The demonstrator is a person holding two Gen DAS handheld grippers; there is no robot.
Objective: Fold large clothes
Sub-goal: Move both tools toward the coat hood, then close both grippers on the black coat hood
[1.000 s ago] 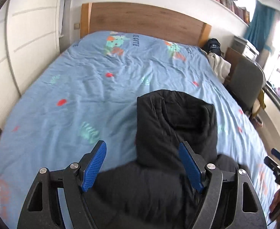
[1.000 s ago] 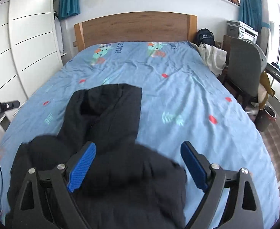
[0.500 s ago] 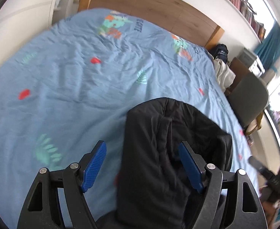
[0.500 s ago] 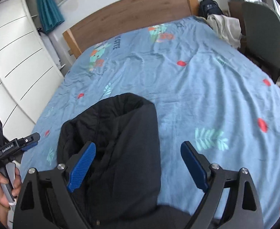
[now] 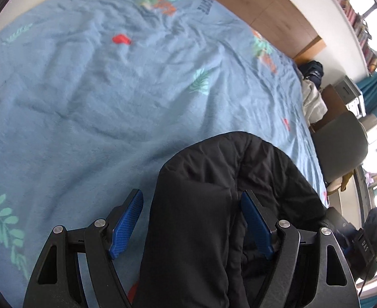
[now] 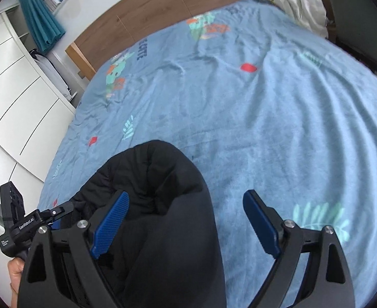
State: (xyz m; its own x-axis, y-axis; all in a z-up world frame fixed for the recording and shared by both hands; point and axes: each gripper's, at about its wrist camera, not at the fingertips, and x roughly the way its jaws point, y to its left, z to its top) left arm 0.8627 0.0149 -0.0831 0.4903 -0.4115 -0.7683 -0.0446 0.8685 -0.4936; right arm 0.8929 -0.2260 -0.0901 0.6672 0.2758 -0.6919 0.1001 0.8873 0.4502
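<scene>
A black padded hooded jacket (image 5: pixel 214 200) lies on a bed with a blue patterned sheet (image 5: pixel 98 89), hood end pointing toward the headboard. My left gripper (image 5: pixel 192 220) is open, its blue fingers straddling the left edge of the hood, close above it. In the right wrist view the jacket's hood (image 6: pixel 157 192) lies at lower left. My right gripper (image 6: pixel 185 223) is open, straddling the hood's right edge. The other gripper (image 6: pixel 26 225) shows at the far left, held by a hand. The jacket's body is hidden below both views.
A wooden headboard (image 6: pixel 162 7) stands at the far end of the bed. White wardrobe doors (image 6: pixel 11 97) run along the left side. A grey chair (image 5: pixel 339 148) and a pile of pale clothes (image 5: pixel 314 100) stand at the right side of the bed.
Both grippers have moved forward and lower toward the hood, and tilted inward. The jacket's body has dropped out of view; the hood now fills the space between the fingers.
</scene>
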